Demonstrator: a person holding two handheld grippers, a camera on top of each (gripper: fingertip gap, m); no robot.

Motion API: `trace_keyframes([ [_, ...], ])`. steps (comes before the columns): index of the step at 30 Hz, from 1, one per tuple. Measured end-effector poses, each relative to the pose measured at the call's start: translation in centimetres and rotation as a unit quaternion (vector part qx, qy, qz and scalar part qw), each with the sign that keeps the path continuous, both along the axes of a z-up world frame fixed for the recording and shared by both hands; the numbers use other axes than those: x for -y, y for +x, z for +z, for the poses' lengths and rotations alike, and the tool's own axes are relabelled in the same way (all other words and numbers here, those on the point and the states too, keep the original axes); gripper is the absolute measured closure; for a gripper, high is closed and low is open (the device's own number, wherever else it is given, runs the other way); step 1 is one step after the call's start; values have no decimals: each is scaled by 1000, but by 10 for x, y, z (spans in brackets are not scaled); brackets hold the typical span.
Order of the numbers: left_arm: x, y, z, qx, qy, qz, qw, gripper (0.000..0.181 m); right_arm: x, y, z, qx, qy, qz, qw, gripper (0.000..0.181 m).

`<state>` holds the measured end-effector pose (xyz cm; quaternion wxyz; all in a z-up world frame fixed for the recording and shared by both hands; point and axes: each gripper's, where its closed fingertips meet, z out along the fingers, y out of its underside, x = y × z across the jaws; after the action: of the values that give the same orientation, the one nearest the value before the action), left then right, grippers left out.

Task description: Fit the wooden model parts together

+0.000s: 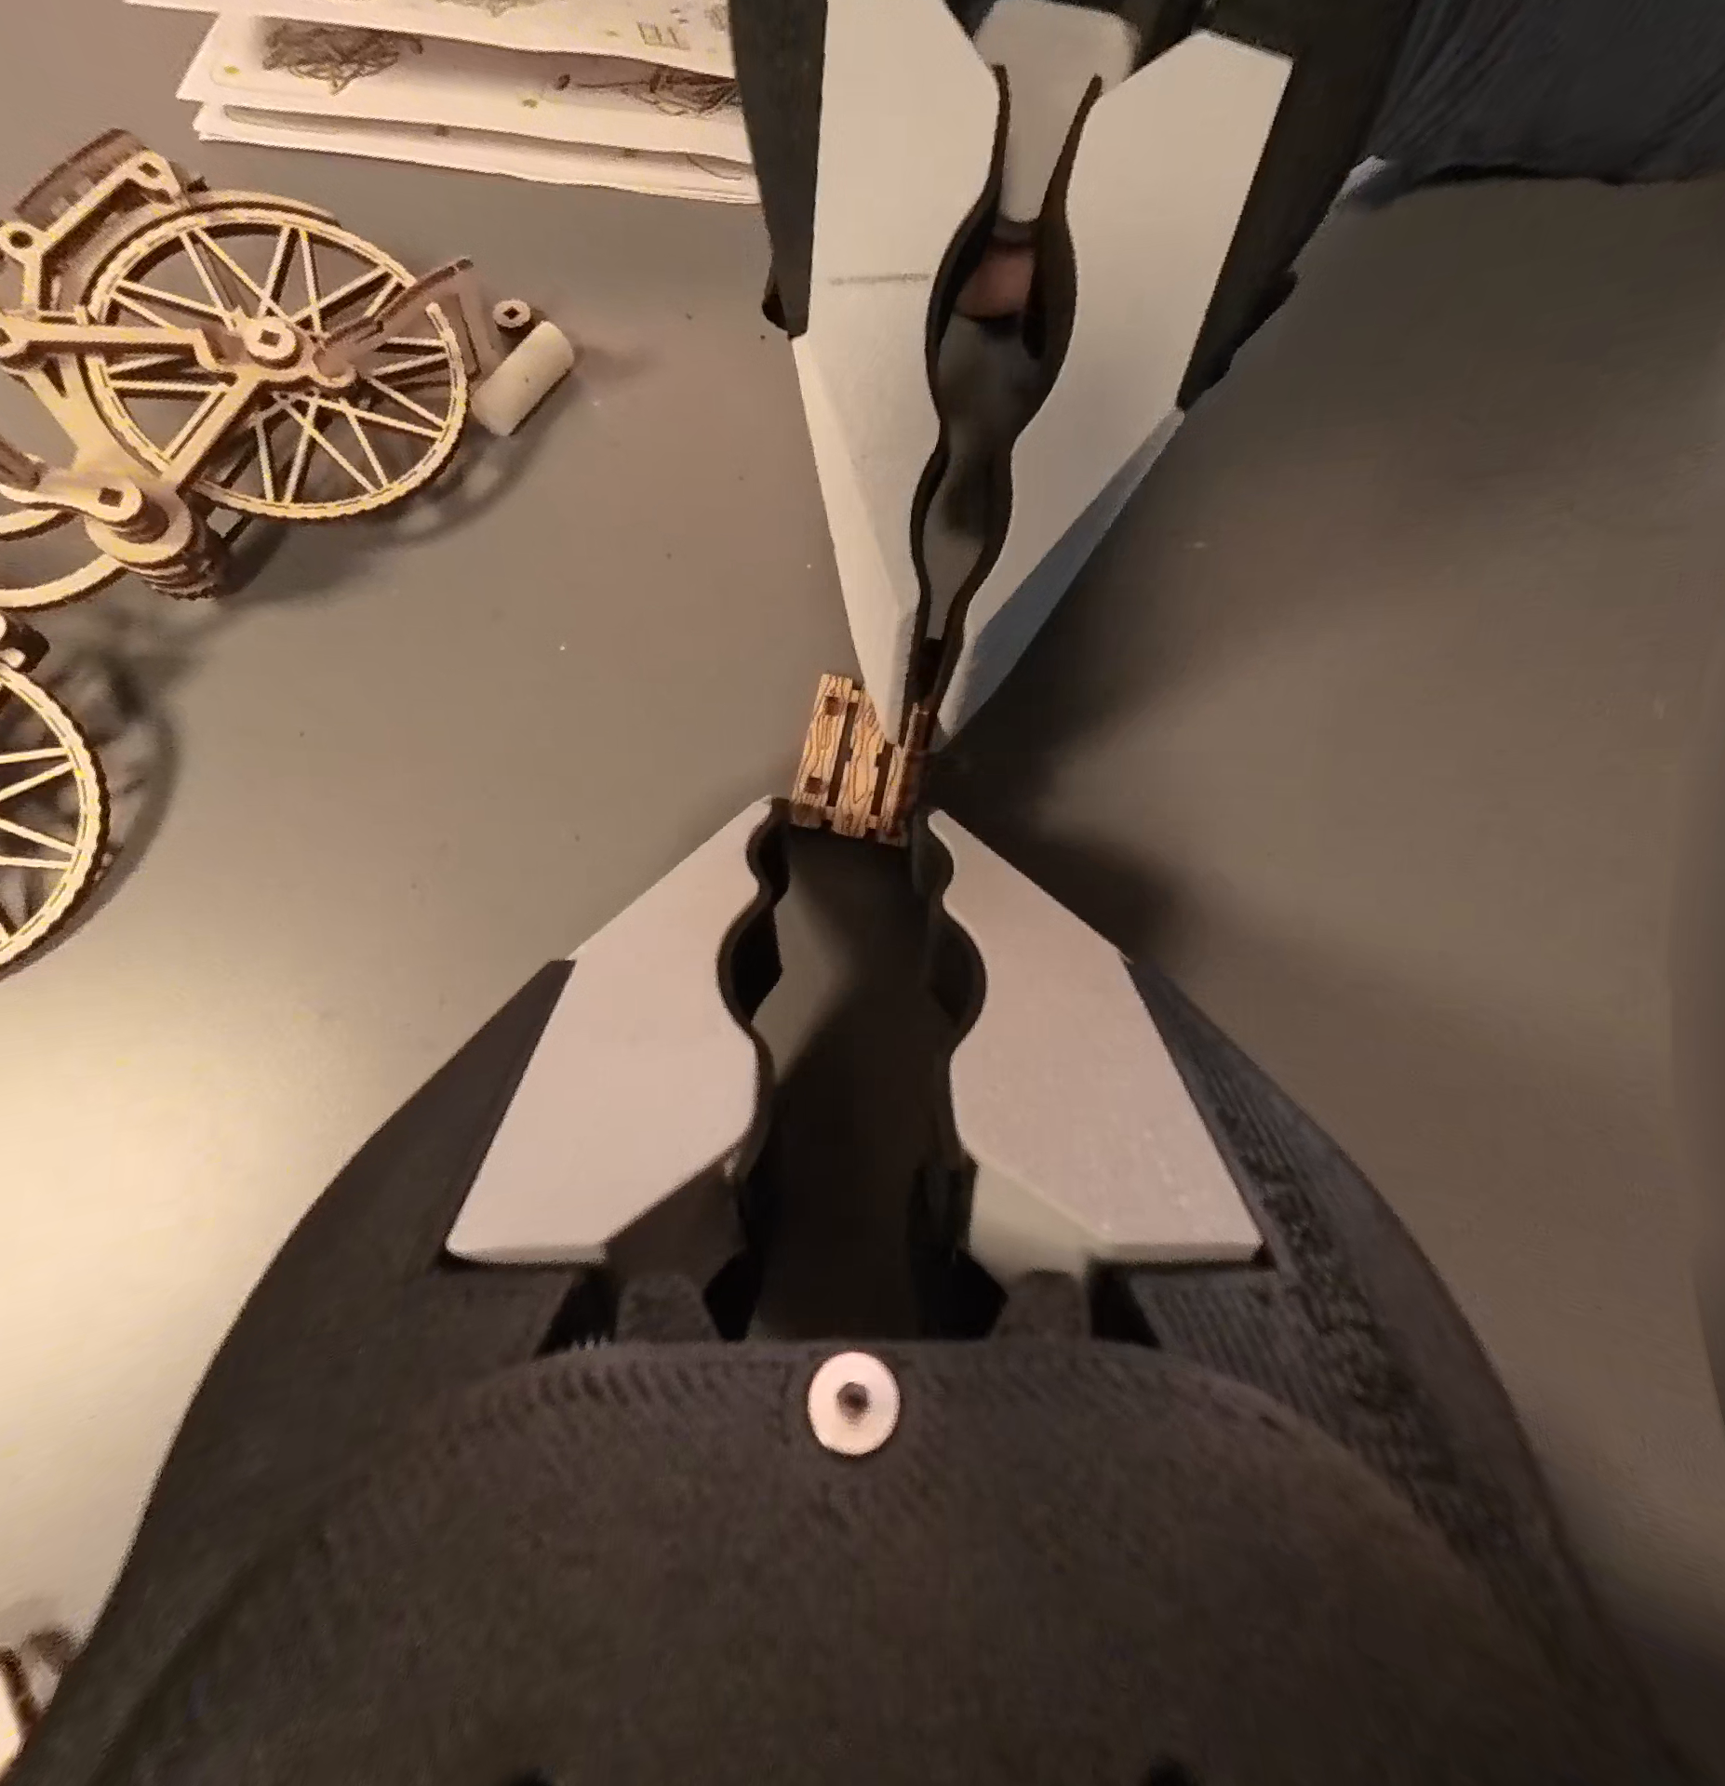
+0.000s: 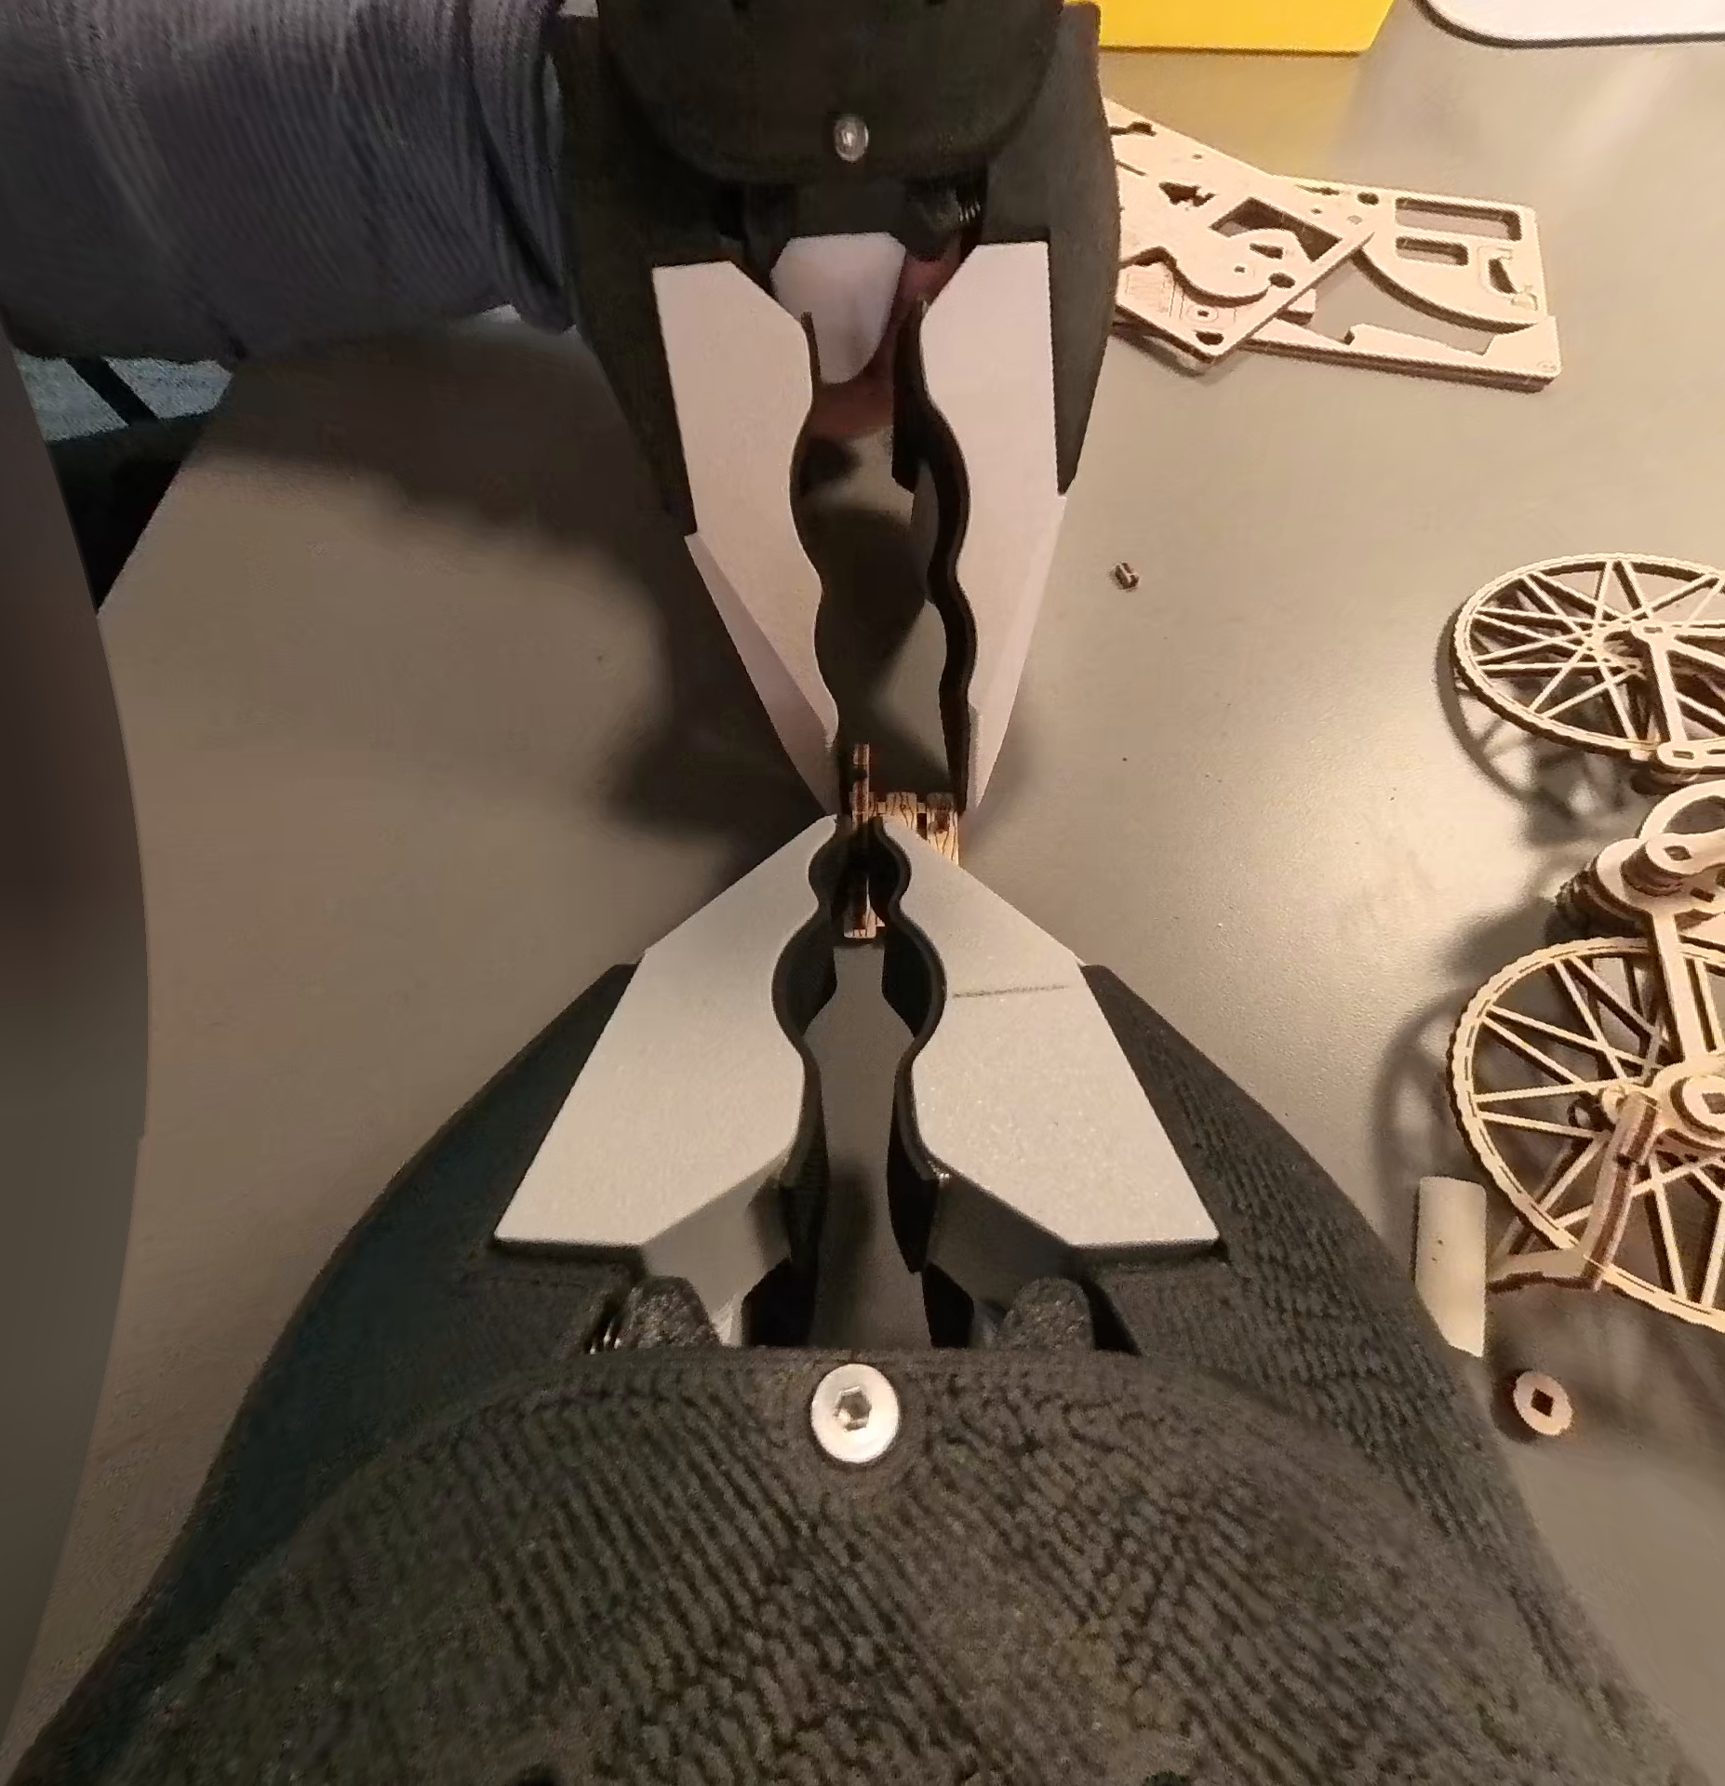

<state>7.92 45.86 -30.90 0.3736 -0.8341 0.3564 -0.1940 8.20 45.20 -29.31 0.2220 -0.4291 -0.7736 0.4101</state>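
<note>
In the left wrist view my left gripper [image 1: 851,821] is shut on a small wooden block [image 1: 844,763] with slots and a wood-grain print, held at the fingertips above the grey table [image 1: 453,870]. My right gripper [image 1: 921,715] comes in from the top, tip to tip with it, shut on a thin flat wooden piece [image 1: 920,749] that touches the block's right side. In the right wrist view my right gripper [image 2: 863,831] pinches that thin piece [image 2: 859,884] edge-on. The left gripper [image 2: 902,773] opposite holds the block [image 2: 921,821].
A part-built wooden bicycle model [image 1: 211,387] and a white cylinder [image 1: 525,382] lie at the left, with paper sheets [image 1: 453,87] behind. The right wrist view shows cut-out wooden sheets [image 2: 1323,280], spoked wheels [image 2: 1613,667], a small washer [image 2: 1540,1401], a yellow box [image 2: 1236,24] and a sleeve [image 2: 259,164]. The grippers are tip to tip, or close to it. Both grippers' tips are roughly 12 cm from the white cylinder [image 1: 525,382]. Seen from the right wrist view [image 2: 1441,1248] as well.
</note>
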Motion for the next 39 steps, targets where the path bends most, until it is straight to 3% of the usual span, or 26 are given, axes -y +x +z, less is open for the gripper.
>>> trace_keyframes([
  [19,0,0,0,-1,2,-1,1000,157,0,-2,3,6,-30,-6,1000,181],
  [39,0,0,0,-2,3,-1,1000,157,0,0,0,-9,14,-5,1000,181],
])
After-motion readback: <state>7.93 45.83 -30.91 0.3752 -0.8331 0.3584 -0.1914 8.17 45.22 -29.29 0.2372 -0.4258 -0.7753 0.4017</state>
